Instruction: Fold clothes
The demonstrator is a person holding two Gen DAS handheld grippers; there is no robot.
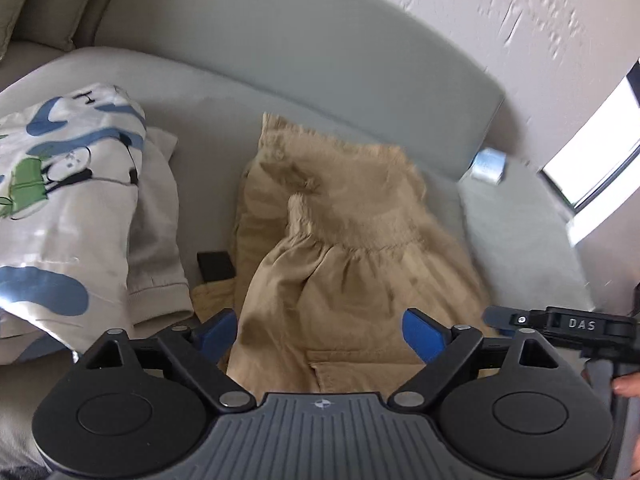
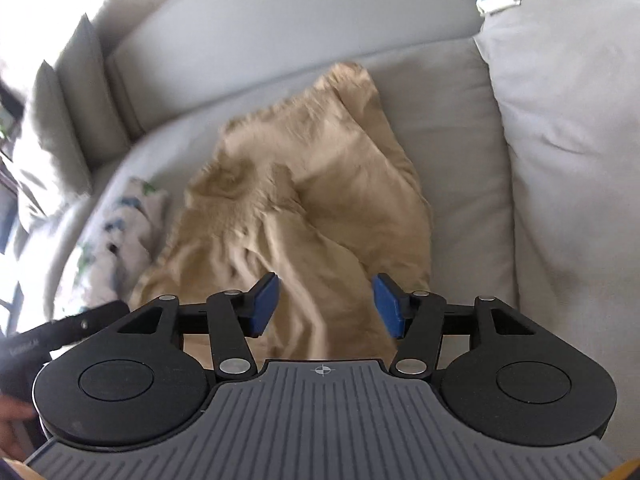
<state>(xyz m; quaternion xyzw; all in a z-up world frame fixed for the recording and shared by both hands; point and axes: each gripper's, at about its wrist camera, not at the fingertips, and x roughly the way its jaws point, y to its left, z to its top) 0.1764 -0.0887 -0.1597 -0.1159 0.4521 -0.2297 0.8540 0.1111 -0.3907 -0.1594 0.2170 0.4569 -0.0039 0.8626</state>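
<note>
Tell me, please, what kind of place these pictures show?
Most likely a living room at home. A pale grey sofa with loose cushions fills both views, khaki cargo shorts lie crumpled on its seat, and a printed cloth lies beside them.

A: What sits around the grey sofa seat (image 1: 208, 120)?
B: A pale cushion (image 2: 568, 128) leans at its right end, and a small blue-and-white box (image 1: 487, 166) lies behind that cushion, against the backrest.
A: Anything else?
B: A small black object (image 1: 215, 266) lies on the seat.
</note>
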